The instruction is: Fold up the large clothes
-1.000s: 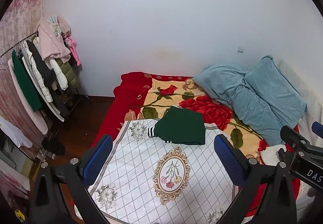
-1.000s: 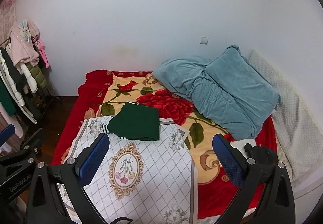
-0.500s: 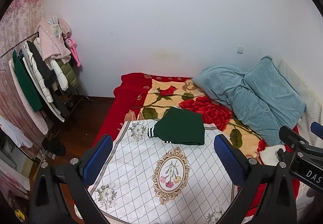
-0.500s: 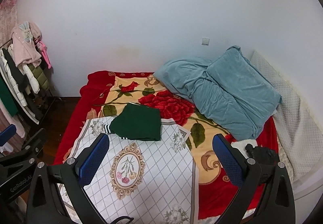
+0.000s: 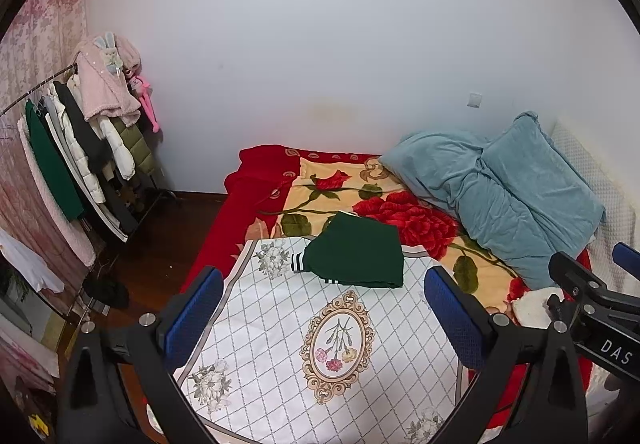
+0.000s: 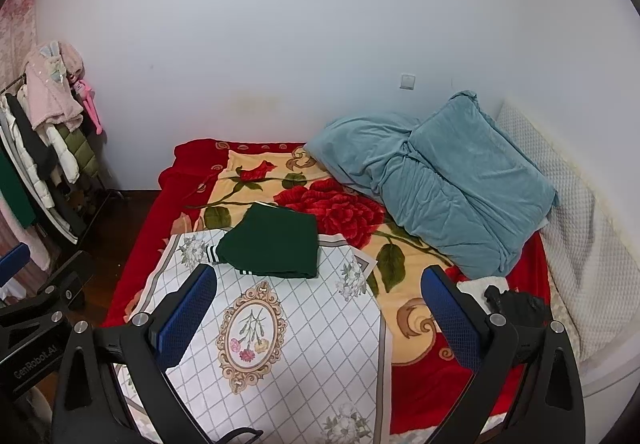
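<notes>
A dark green garment point(image 5: 356, 258) point(image 6: 272, 246) with white-striped cuffs lies folded into a rectangle on the far end of a white diamond-patterned sheet point(image 5: 280, 344) point(image 6: 304, 332) spread over the bed. My left gripper point(image 5: 322, 318) is open, held well back above the sheet's near part, with nothing between its blue pads. My right gripper point(image 6: 316, 314) is also open and empty, at a similar distance from the garment. The right gripper's body shows at the right edge of the left wrist view.
A red rose-print blanket point(image 5: 320, 191) covers the bed. A blue quilt point(image 6: 440, 179) is bunched at the far right by a white quilted headboard pad point(image 6: 572, 244). A clothes rack point(image 5: 72, 147) with hanging coats stands at left on dark wooden floor point(image 5: 152, 244). A black object point(image 6: 516, 302) lies on the right.
Both views have barely shifted, drifting slightly. The green garment stays folded in place and both grippers remain open.
</notes>
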`<state>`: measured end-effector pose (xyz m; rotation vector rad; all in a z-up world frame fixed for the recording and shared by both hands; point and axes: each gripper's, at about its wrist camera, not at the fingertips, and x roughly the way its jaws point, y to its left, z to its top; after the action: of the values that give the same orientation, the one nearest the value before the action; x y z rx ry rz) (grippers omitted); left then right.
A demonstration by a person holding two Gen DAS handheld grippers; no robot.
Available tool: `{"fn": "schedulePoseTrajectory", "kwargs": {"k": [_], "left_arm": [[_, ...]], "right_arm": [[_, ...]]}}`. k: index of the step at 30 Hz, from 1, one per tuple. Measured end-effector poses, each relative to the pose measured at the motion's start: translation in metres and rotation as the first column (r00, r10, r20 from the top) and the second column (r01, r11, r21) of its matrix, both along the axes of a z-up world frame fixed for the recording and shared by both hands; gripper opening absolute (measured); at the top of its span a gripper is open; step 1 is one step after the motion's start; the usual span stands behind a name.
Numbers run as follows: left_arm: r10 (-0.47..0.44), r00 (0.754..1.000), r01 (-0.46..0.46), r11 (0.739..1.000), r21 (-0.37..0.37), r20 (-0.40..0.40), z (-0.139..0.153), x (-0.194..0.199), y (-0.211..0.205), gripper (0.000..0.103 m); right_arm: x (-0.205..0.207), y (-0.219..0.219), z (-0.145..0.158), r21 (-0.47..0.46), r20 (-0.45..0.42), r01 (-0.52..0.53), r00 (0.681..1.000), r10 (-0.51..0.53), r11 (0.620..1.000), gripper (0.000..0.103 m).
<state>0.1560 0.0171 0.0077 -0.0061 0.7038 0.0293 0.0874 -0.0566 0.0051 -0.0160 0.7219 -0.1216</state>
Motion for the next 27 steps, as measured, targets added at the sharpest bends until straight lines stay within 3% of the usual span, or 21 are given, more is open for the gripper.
{"fn": "schedulePoseTrajectory", "kwargs": {"k": [27], "left_arm": [[-0.002, 1.0, 0.002, 1.0, 0.019, -0.003, 0.001, 0.001, -0.003, 0.103]], "right_arm": [[0.004, -0.013, -0.004, -0.005, -0.004, -0.022, 1.0, 0.022, 1.0, 0.103]]}}
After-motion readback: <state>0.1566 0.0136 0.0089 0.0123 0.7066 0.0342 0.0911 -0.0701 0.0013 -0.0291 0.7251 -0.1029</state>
